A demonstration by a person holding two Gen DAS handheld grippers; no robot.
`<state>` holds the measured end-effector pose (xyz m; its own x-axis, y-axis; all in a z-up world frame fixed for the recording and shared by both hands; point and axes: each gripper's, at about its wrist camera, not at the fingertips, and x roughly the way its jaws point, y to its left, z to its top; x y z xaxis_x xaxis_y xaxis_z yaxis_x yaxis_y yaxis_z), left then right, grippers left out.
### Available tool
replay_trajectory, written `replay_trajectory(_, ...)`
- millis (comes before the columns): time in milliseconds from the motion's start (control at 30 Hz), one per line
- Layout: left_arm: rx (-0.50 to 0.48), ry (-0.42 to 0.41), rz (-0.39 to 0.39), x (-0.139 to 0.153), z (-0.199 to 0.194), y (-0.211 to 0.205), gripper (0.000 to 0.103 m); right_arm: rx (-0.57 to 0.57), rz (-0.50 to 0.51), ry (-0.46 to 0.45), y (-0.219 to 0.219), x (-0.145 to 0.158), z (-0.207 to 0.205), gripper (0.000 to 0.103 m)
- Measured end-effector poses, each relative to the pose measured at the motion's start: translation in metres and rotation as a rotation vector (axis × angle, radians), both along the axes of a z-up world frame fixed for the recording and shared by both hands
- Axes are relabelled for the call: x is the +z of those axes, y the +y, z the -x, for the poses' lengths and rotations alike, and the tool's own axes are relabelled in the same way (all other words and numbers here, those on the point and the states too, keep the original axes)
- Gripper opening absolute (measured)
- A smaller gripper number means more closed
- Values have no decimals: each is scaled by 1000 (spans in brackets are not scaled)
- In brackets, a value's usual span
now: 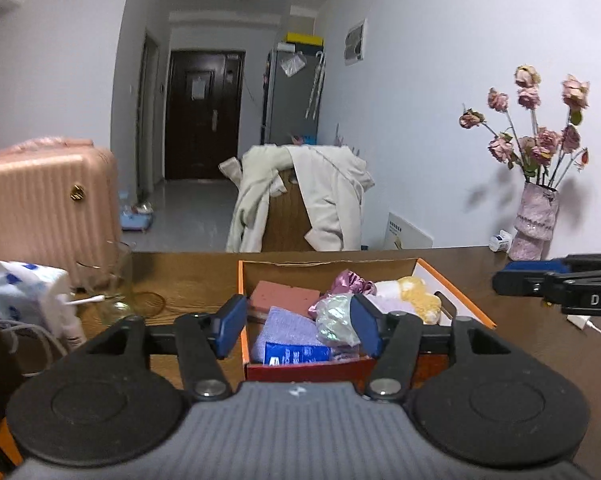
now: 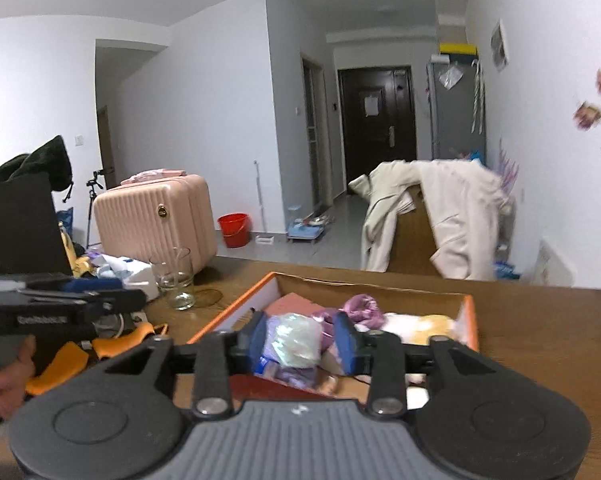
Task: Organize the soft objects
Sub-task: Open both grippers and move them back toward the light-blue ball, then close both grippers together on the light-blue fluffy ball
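A brown wooden tabletop (image 1: 188, 276) faced a hallway with a dark door (image 1: 204, 114). We held the left gripper (image 1: 296, 326) spread, pinching nothing, above the near end of an orange-rimmed cardboard box (image 1: 466, 304) near the tabletop's far edge. The right gripper (image 2: 302, 342) was also parted and empty. Soft objects filled the box: a lavender cloth (image 1: 290, 326), a crinkly pale-green pouch (image 1: 334, 320), a pink scrunchie (image 1: 352, 282) and a yellow fluffy cloth (image 1: 418, 292). A glass (image 2: 176, 278) stood towards the left edge.
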<state>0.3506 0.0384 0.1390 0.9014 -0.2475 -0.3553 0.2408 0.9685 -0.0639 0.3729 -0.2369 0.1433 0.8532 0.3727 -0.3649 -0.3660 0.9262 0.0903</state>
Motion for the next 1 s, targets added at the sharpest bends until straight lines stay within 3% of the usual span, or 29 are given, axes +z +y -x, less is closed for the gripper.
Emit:
replay_trajectory(133, 5, -43, -32, -2, 49, -14, 73, -28, 76, -47, -10, -4, 44, 76)
replay_trajectory(233, 18, -65, -30, -10, 84, -24, 81, -36, 93, -51, -16, -19, 80, 86)
replay_trajectory(567, 10, 2, 42, -69, 183, -50, 97, -8, 22, -75, -25, -85, 194, 102)
replay_trajectory(700, 3, 64, -29, -92, 196, -64, 97, -21, 14, -37, -26, -104, 218, 103)
replay_trajectory(1000, 0, 80, -35, -98, 194, -83, 98, -96, 9, -44, -44, -115, 230, 103)
